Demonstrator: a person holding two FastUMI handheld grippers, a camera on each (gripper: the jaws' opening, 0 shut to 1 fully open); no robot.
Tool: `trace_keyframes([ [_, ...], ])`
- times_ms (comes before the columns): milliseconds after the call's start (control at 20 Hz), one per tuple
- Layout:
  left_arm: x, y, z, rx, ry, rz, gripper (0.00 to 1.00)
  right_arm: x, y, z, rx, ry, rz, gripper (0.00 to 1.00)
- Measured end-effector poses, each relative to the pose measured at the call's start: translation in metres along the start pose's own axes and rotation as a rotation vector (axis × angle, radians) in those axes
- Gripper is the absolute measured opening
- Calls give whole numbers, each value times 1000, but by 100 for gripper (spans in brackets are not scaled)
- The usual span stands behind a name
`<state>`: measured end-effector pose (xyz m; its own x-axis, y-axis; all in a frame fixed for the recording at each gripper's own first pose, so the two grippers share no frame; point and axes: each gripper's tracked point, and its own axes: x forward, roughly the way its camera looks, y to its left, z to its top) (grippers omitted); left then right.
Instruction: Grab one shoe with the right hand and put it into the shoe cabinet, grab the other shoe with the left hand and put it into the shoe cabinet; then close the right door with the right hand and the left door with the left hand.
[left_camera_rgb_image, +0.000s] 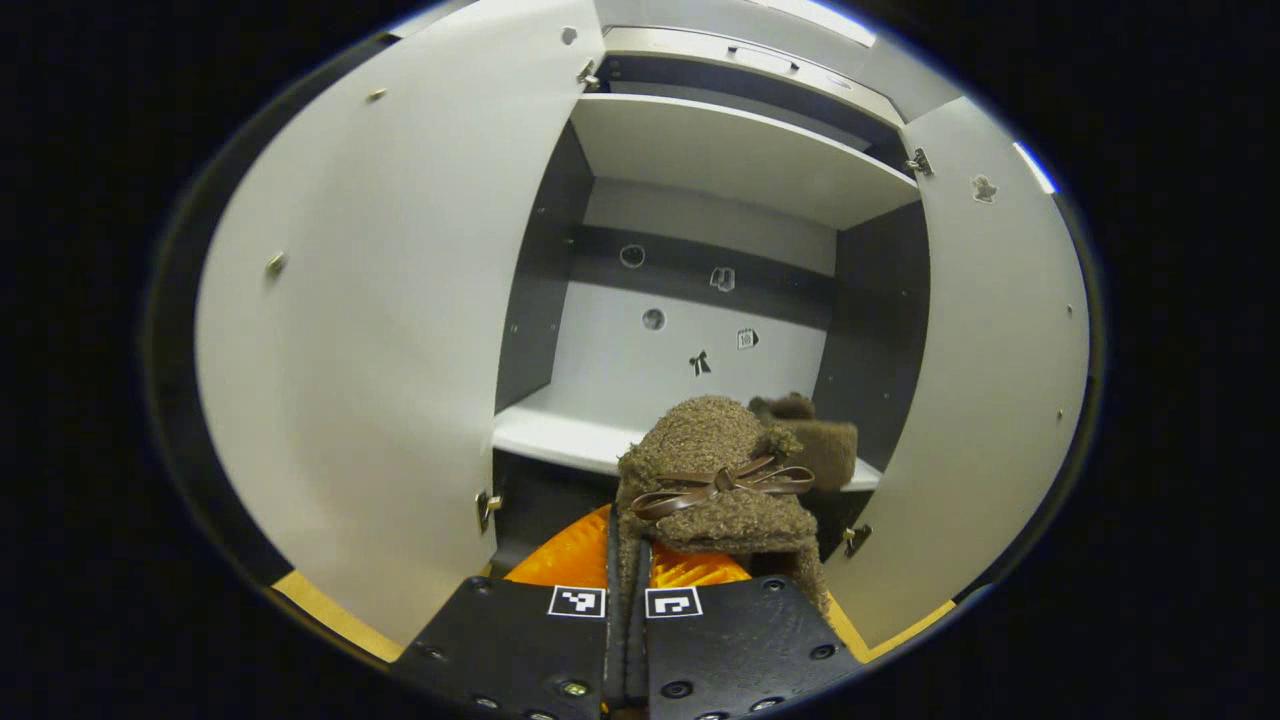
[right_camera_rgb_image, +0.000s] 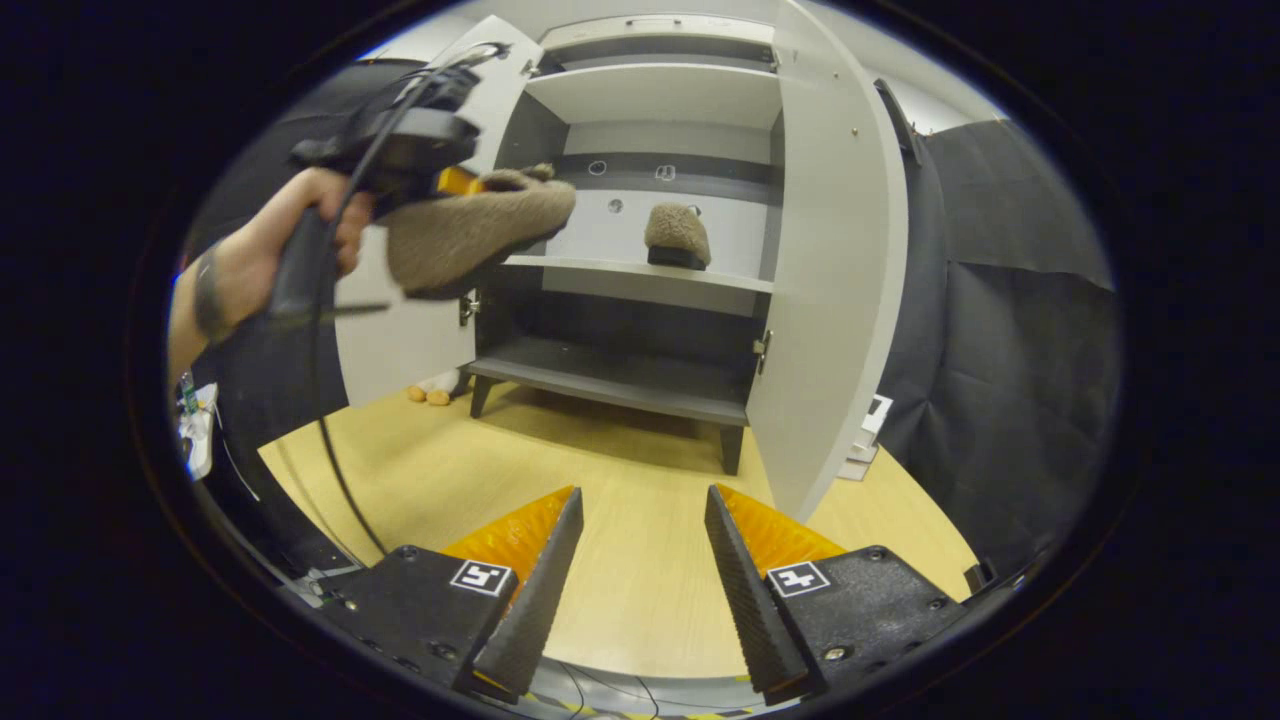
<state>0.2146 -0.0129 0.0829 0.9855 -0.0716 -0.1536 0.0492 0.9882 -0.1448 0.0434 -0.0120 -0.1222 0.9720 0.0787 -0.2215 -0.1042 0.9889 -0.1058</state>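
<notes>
While my left hand-held gripper (left_camera_rgb_image: 628, 600) clamps both fingers on the fuzzy brown shoe (left_camera_rgb_image: 712, 480) with a bow, I hold it in the air in front of the open shoe cabinet (left_camera_rgb_image: 700, 160), toe toward the middle shelf (left_camera_rgb_image: 560, 435). In the right gripper view that shoe (right_camera_rgb_image: 470, 235) hangs just before the left door (right_camera_rgb_image: 400, 340), gripped by my left hand (right_camera_rgb_image: 290, 235). The other shoe (right_camera_rgb_image: 678, 235) sits on the middle shelf toward its right end, near the open right door (right_camera_rgb_image: 830, 270). My right hand-held gripper (right_camera_rgb_image: 640, 560) is wide open and holds nothing, low above the wooden floor (right_camera_rgb_image: 620, 480), well back from the cabinet
</notes>
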Motion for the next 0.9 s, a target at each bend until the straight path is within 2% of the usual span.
trace_keyframes([
  [150, 67, -17, 25, -76, 77, -34, 0, 0, -1, 2, 14, -13, -11, 78],
  [200, 70, -22, 30, -101, 107, -36, 0, 0, -1, 2, 24, -12, -16, 78],
  [300, 115, -24, 33, -86, 168, -12, 0, 0, -1, 3, 45, -17, -22, 79],
  [500, 174, -24, 15, -65, 234, 30, 0, -1, -3, 4, 47, -17, -43, 79],
  [750, 207, -11, -30, -64, 390, 116, 1, 0, -17, 6, 74, -22, -79, 78],
  [900, 211, -9, -32, -70, 419, 133, 1, 2, -21, -3, 79, -4, -87, 79],
])
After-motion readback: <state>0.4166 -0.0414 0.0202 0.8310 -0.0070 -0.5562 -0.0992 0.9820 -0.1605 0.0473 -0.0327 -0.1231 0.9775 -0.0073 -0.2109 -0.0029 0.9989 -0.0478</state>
